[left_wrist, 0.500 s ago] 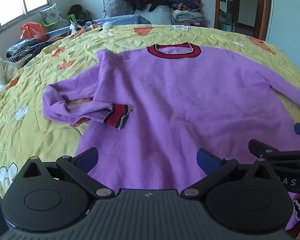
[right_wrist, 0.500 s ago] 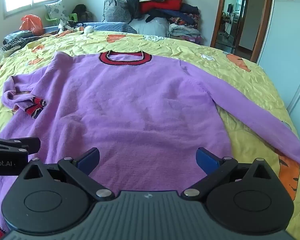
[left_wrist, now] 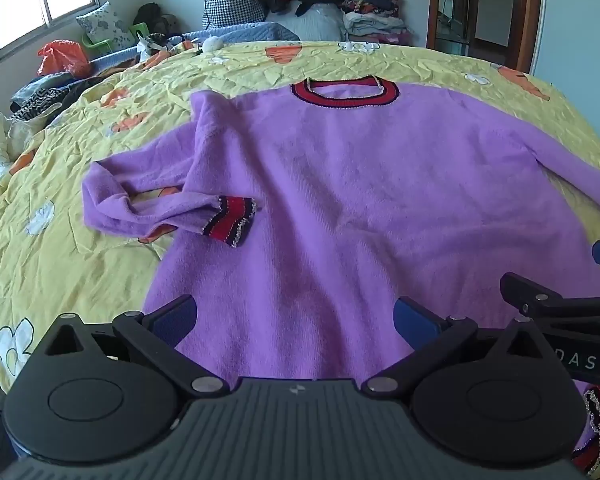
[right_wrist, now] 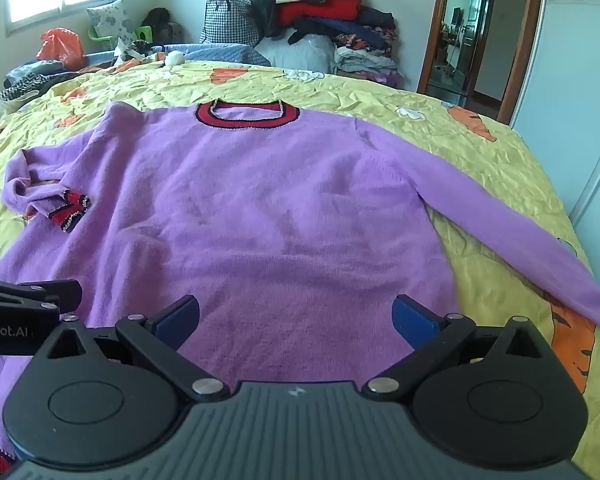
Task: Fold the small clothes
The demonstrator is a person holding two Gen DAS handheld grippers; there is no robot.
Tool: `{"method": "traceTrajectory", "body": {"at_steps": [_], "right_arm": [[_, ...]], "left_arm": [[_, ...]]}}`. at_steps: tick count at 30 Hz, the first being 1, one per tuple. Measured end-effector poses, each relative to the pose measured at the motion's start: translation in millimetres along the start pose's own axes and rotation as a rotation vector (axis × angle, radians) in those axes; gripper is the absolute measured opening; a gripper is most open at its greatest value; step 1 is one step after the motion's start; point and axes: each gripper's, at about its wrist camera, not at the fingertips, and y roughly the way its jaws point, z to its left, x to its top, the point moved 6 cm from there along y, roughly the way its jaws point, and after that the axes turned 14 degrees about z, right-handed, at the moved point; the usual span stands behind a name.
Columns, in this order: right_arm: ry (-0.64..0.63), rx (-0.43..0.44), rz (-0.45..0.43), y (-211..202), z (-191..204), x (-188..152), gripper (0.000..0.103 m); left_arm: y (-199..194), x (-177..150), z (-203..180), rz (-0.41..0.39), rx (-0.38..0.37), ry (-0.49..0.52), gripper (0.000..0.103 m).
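Left wrist view shows both the left gripper [left_wrist: 296,316] and right gripper [right_wrist: 296,316] spread empty above the fuzzy purple knit sweater [left_wrist: 360,200] flat on the yellow bedsheet [left_wrist: 80,264]; shallow pinches risk slipping.

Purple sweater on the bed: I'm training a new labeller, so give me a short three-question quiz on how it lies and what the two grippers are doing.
1. True or false: the sweater lies with its collar at the far end from the grippers.
2. Which sleeve is bent back so that its striped cuff rests on the sweater's body: A) the one on the picture's left, B) the one on the picture's right?
3. Does the left gripper or the right gripper hold any cloth between its fingers?

Key: 1 true. 2 A. 3 Neither; both stand open above the hem end.
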Motion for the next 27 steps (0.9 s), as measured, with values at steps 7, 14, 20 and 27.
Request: {"method": "traceTrajectory", "body": {"at_steps": [7, 14, 20, 27], "right_arm": [[0.011, 0.007, 0.009, 5.4, 1.4, -2.3, 0.103], [0.014, 0.009, 0.022, 10.4, 1.3, -5.3, 0.103], [0.017, 0.018, 0.028, 12.2, 0.5, -6.5, 0.103], [0.027, 0.016, 0.036, 14.7, -3.8, -7.3, 0.103]], "left_arm": [[9.2, -1.9, -5.0, 0.022, 0.006, 0.000, 0.103], [15.5, -3.0, -5.2, 0.035, 0.011, -0.001, 0.103], [21.1, 1.6, -5.8, 0.034, 0.019, -0.003, 0.103], [31.2, 10.9, -9.4, 0.019, 0.034, 0.002, 0.103]]}}
